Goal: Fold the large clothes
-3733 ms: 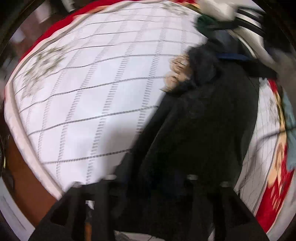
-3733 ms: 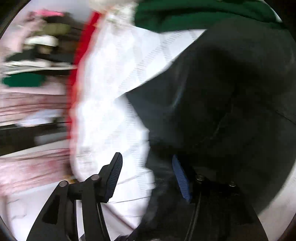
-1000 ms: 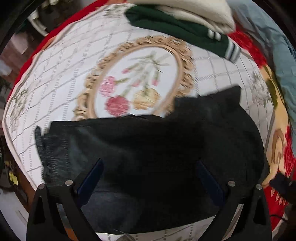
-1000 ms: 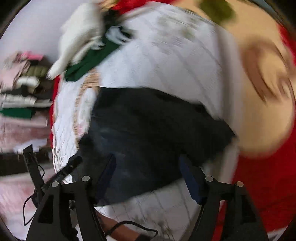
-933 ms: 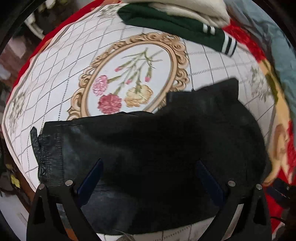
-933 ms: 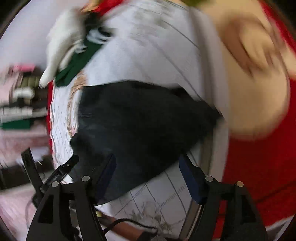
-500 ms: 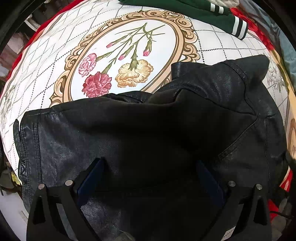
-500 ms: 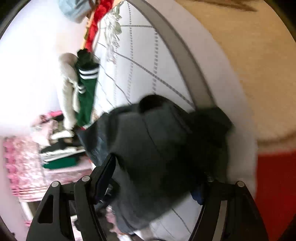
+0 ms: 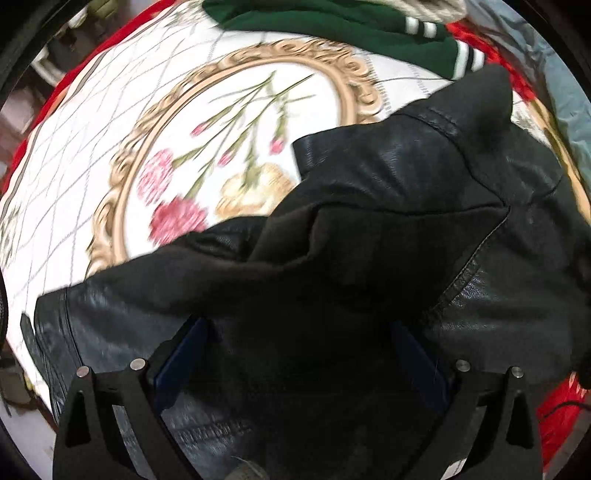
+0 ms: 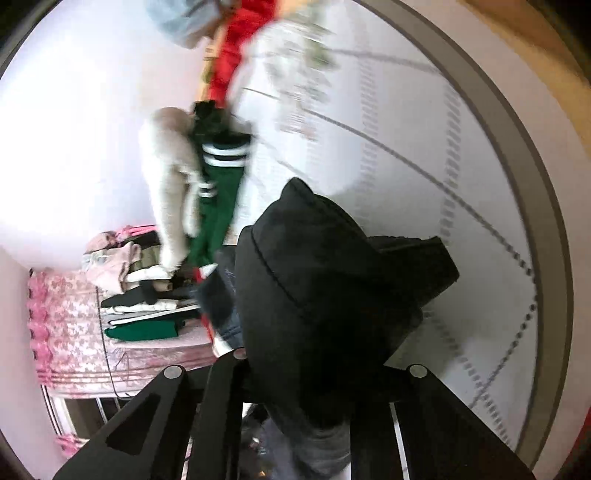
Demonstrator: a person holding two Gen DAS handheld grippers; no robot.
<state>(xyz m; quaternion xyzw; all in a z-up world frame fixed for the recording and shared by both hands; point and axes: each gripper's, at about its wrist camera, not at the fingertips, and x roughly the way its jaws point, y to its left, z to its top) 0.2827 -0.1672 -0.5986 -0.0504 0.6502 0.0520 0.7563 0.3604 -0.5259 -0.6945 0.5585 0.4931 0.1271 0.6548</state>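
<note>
Spreading our left gripper (image 9: pixel 295 354) wide over the black leather jacket (image 9: pixel 388 229), we grip nothing; whether our right gripper (image 10: pixel 321 384) is closed we cannot tell, jacket folds bunched across it. Beneath lies the floral bedspread (image 9: pixel 229 122), a green garment (image 9: pixel 332 22) beyond

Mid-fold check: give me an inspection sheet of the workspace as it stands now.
Surface: bedspread with grid and flower pattern, red border.
Job's things: black jacket bunched in a heap, not flat.
Clutter: green striped garment and a cream one at the far edge.
Grippers: left hand-held gripper open over the jacket; right hand-held gripper has jacket fabric between its fingers, closure hidden.
Cables: nothing seen.
Surroundings: stacked clothes on a pink cloth.
</note>
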